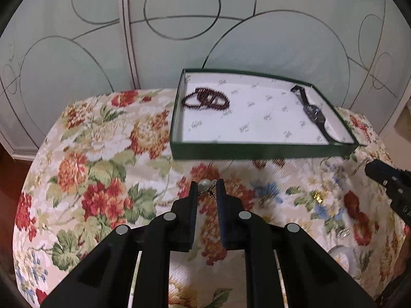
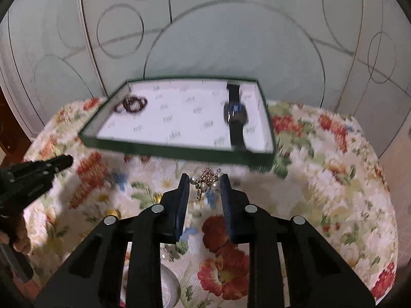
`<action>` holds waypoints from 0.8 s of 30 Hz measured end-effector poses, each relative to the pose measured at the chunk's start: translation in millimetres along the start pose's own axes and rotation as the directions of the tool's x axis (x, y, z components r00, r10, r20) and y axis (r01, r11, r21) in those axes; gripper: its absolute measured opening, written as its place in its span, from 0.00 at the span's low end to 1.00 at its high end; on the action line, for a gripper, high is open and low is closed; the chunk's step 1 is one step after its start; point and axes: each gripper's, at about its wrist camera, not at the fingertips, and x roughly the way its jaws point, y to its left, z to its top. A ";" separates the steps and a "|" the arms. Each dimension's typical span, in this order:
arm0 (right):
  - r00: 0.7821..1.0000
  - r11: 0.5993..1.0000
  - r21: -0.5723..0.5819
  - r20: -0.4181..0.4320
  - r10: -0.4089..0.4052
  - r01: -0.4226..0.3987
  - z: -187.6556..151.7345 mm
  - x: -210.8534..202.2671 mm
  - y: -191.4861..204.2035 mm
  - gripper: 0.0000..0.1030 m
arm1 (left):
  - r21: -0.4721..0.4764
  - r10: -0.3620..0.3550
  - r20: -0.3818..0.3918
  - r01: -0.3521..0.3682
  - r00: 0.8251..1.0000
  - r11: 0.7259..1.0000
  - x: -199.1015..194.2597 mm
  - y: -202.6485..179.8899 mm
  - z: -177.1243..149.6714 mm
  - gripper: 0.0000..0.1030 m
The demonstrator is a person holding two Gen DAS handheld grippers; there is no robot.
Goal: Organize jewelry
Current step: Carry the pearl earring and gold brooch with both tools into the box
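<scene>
While both sets of tongs hover low over the floral bench [image 1: 84, 154], each has something caught at its tips. Left tongs [image 1: 207, 185], jaws drawn narrow, pinching a small pearl earring [image 1: 205, 185] right at the fingertips, a bit of dark wire dangling beside the bead. Right tongs [image 2: 204, 179], jaws a touch wider, and between them sits a tangle of gold chain and pearls [image 2: 207, 179]; the pearls press against both pads, so I read that as a grip, though the blur leaves some doubt.

Just beyond both, the green tray [image 1: 262, 150] waits with its white patterned lining. Dark bead bracelets [image 1: 206, 98] lie in its far left corner, a black watch [image 1: 312, 110] stretched along the right side. The middle is bare.

To do this well, I'd say lift clear of the near wall before moving forward, since a loose chain could snag on that rim. Set each piece down in the open middle, apart from bracelets and watch, and let go only once it rests on the lining.

Out on the cloth, a gold ring [image 1: 318, 197] and a small sparkly piece [image 1: 343, 233] lie near the right tongs, not yet collected.
</scene>
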 end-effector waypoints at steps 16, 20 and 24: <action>0.990 1.000 0.019 0.139 0.019 -0.022 104.8 4.8 -7.9 0.24 | 0.049 0.012 0.123 -0.018 0.992 0.999 10.7 -24.8 114.9 0.14; 0.993 0.999 0.041 0.119 0.016 -0.021 116.0 33.6 -11.8 0.24 | 0.061 0.035 0.103 -0.042 0.994 0.997 40.0 -28.1 124.4 0.14; 0.997 0.999 0.045 0.072 0.022 -0.025 115.9 62.6 -10.8 0.24 | 0.058 0.048 0.056 -0.051 0.997 0.997 71.8 -28.9 121.9 0.14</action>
